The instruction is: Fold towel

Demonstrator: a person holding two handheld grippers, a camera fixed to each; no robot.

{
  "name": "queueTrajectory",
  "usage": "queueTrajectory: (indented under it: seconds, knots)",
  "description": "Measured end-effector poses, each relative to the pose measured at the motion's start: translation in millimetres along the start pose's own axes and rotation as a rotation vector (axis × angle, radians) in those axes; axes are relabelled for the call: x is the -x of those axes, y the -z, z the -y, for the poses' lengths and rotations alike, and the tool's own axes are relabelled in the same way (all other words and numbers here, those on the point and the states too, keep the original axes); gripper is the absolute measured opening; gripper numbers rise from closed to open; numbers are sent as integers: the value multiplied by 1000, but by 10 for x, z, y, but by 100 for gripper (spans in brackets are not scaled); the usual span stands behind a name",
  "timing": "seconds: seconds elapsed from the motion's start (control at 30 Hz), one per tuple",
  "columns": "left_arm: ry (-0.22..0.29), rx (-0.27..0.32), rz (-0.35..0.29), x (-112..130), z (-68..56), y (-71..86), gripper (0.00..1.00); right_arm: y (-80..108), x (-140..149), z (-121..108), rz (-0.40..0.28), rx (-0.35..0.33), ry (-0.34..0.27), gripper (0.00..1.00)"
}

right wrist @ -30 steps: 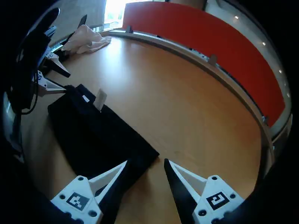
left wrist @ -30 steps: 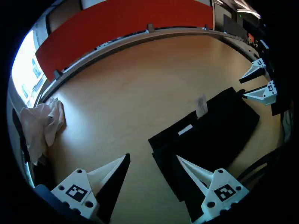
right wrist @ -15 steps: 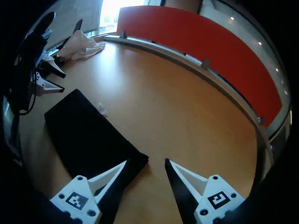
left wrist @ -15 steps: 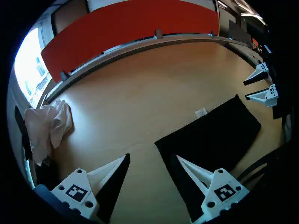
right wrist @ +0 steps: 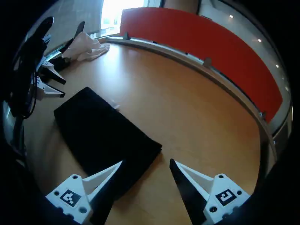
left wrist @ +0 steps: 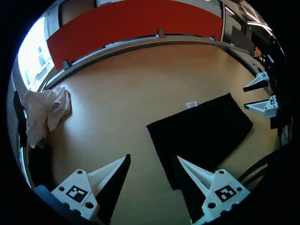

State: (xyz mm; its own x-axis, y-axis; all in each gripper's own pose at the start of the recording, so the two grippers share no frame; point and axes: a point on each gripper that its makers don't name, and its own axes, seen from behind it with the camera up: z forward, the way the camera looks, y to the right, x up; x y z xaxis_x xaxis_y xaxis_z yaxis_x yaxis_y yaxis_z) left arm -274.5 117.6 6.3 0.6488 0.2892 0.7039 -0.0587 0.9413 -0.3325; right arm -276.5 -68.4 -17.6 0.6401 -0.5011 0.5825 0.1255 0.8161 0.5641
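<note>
Nearest to the viewer, the left gripper [left wrist: 153,156] hovers low over a wooden table [left wrist: 123,93]. Its two white fingers are spread wide and hold nothing. A black towel [left wrist: 202,129] lies flat on the table, just ahead of this gripper and off to its right. It is already folded into a long, neat rectangle. The gripper's right-hand finger overlaps the towel's near short end in the left gripper view. Whether it touches the cloth cannot be told.

The towel's long axis runs away from the left gripper towards the right gripper [right wrist: 146,161], so one short end points at each tool. In the right gripper view, that gripper is also spread open and empty. The towel's other short end sits just ahead of it and to its left, partly under one finger. Each gripper looks about equally close to its own end. A further fold would probably bring one short end over to meet the other, across the long axis. Either gripper seems placed to pinch the corner nearest it.

A small white label [left wrist: 192,104] pokes out from the long edge on the far side, away from the person. Farther off, well apart from the towel, a crumpled pale cloth [left wrist: 47,108] sits near the table's edge. Beyond it, a red partition panel [left wrist: 131,26] runs along the back of the table.
</note>
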Motion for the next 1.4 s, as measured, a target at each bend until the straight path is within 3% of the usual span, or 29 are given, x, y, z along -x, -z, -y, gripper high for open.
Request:
queueTrajectory:
  seconds: [0.57, 0.8, 1.4]
  knots:
    - [125, 0, 25, 555, -180, 315, 80, 292, 399, 378, 12, -12, -53, 88]
    - [149, -4, 33, 702, -218, 385, 80, 334, 477, 433, 15, -17, -67, 87]
    - [217, -38, 35, 933, -179, 650, 80, 275, 519, 562, 43, -117, 30, 87]
